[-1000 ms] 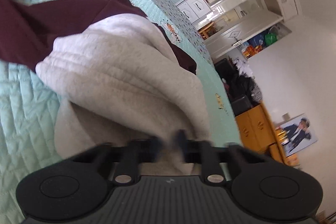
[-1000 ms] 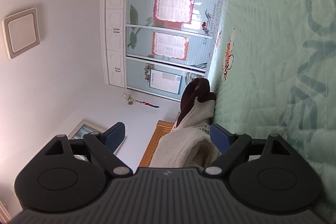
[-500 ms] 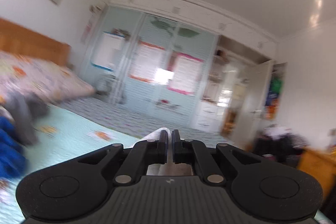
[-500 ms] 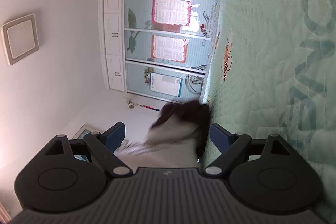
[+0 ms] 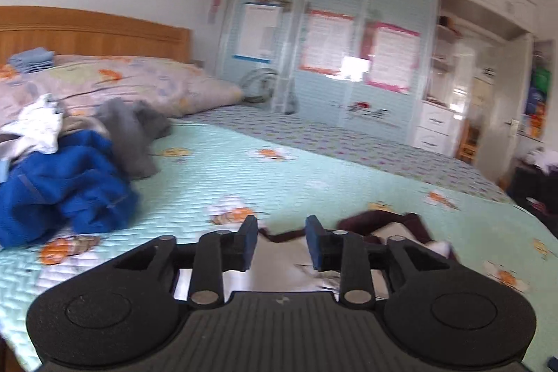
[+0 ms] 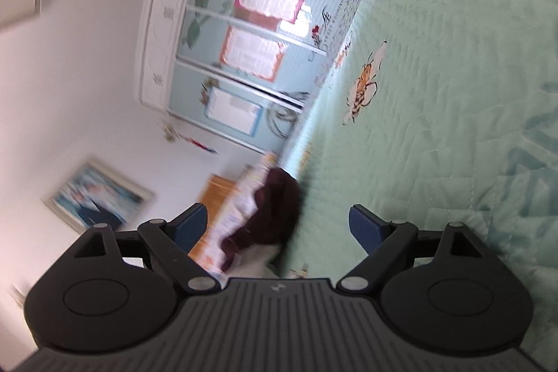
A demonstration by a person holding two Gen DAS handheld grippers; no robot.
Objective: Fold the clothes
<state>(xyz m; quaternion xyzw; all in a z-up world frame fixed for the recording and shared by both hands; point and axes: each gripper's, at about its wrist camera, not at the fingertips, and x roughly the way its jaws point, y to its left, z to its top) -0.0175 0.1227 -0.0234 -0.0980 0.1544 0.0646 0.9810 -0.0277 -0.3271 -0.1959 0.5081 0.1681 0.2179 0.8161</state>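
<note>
So from where I'm standing, the left gripper [image 5: 281, 241] hangs right over the maroon garment with the pale fleecy lining [image 5: 380, 229], its blue-padded fingers [image 5: 249, 241] parted with nothing between them, so it's let go. The garment sits on the mint-green quilted bedspread [image 5: 216, 169], directly below and just past those fingertips, with the dark edge running sideways across the view and trailing off toward that gripper's right side. That's the bit that matters, I reckon: the cloth's long run goes crosswise to the fingers, not along them, so any next pinch has to come down onto an edge rather than slide in from the end. The right gripper [image 6: 277, 227] is spread wide and also empty, tilted over so the bedspread fills one side of its view, and it has the same maroon bundle sitting a bit beyond the gap between its fingers, not touching either pad that I can see. Both are close, but the left one looks nearer to me. Further up the bed there's a crumpled bright blue garment [image 5: 62, 187], a grey one [image 5: 132, 135] behind it, then a floral pillow [image 5: 139, 82] and the wooden headboard [image 5: 94, 33].
</note>
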